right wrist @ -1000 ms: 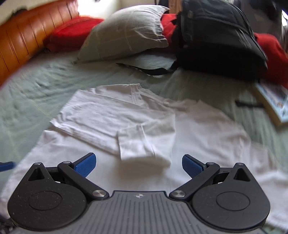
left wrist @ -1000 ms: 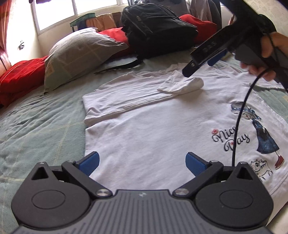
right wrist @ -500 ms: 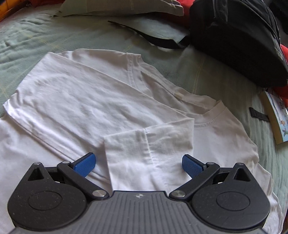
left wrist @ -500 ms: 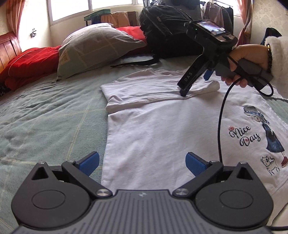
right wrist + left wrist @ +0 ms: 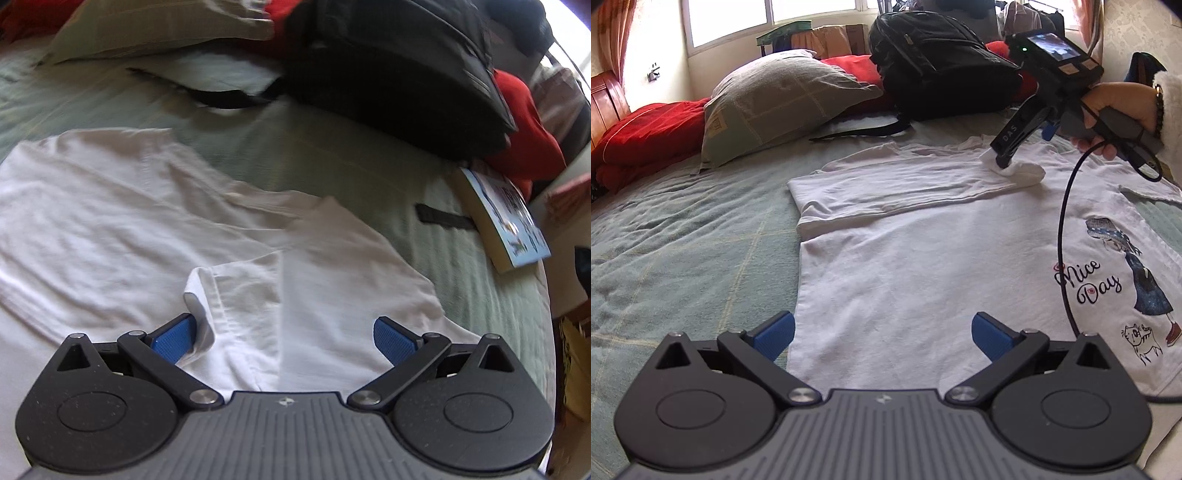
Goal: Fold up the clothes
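Observation:
A white t-shirt [image 5: 923, 266] with a "Nice Day" print lies flat on the green bedspread [image 5: 683, 240]; its left side and sleeve are folded inward. My left gripper [image 5: 882, 332] hovers open over the shirt's lower left hem, holding nothing. My right gripper [image 5: 282, 334] is open and pressed down onto the folded sleeve cuff [image 5: 236, 291], which lies between its jaws and curls up against the left pad. In the left wrist view the right gripper [image 5: 1019, 155] is held by a hand [image 5: 1115, 107] over that cuff [image 5: 1023, 171].
A grey pillow [image 5: 775, 99], red cushions [image 5: 646, 136] and a black backpack [image 5: 934, 62] line the far side of the bed. A book [image 5: 506, 218] lies at the bed's right edge. A black cable [image 5: 1065, 240] trails across the shirt.
My right gripper has dropped onto the folded sleeve cuff and shifted right; the cuff edge now curls against its left pad. My left gripper pulled back slightly, staying open.

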A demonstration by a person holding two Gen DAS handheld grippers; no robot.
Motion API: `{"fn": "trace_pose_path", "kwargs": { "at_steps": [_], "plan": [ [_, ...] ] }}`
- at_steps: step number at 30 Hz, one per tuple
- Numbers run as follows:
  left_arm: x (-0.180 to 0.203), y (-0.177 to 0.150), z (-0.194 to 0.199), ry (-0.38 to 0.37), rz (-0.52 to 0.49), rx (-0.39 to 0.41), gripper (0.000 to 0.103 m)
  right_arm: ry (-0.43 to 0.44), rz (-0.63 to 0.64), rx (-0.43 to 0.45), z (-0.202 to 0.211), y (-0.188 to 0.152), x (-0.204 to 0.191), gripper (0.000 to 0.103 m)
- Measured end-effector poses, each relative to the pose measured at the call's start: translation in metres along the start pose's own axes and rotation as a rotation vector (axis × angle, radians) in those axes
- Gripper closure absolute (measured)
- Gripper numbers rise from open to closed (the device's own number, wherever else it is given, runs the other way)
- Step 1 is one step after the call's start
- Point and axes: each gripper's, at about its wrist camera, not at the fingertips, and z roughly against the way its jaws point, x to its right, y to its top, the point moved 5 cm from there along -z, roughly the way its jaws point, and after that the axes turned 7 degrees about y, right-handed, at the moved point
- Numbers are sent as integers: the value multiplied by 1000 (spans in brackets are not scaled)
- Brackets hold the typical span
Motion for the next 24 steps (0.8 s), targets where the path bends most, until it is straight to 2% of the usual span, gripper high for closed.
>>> {"fn": "trace_pose_path", "kwargs": {
  "at_steps": [4,9,11,14,17,21,24],
  "plan": [
    [0,1,-2,8,3,-6,1,-12,-47,1,-1,-4,24,0],
    [4,4,-1,7,-6,-2,1,-73,-114,5,3,-11,59,0],
    [6,5,-1,6,-10,-1,1,-56,-131,25,11,-12,64,0],
    [9,7,-1,4,-17,2,1,50,-109,53,25,-9,46,0],
    [10,8,0,4,-21,3,1,145,-33,51,30,-2,9,0],
    [11,8,0,6,-24,2,1,155,87,-5,11,3,-38,0],
    [12,8,0,8,-26,2,1,128,134,-59,-9,-1,-52,0]
  ]
}}
